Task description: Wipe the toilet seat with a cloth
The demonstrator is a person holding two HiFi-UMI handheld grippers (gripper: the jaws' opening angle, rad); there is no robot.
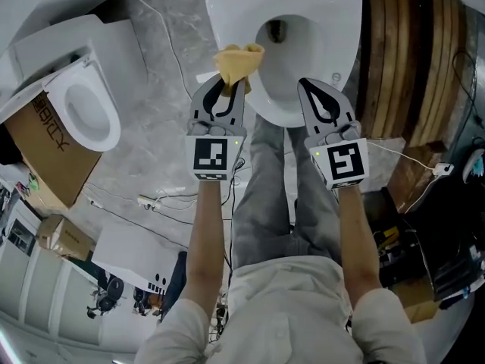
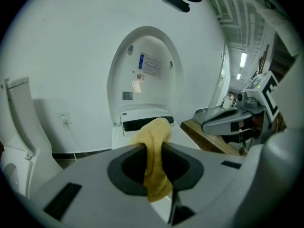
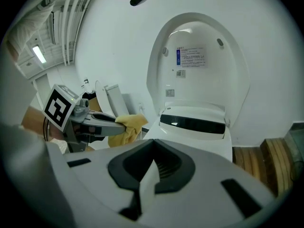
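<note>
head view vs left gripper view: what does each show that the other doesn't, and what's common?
Head view only: the open bowl, the cardboard box and the person's legs.
Left gripper view only: the raised lid with its blue label, and a wall socket.
Both: the yellow cloth clamped in the left claw, the right claw beside it, shut and holding nothing, and the white toilet in front of them.

grippers (image 1: 229,82) (image 1: 305,84): 2 | toilets (image 1: 333,44) (image 1: 108,116): 2 | yellow cloth (image 1: 239,59): 1 | cardboard boxes (image 1: 45,150) (image 1: 67,235): 2 | person (image 1: 288,309): 1
</note>
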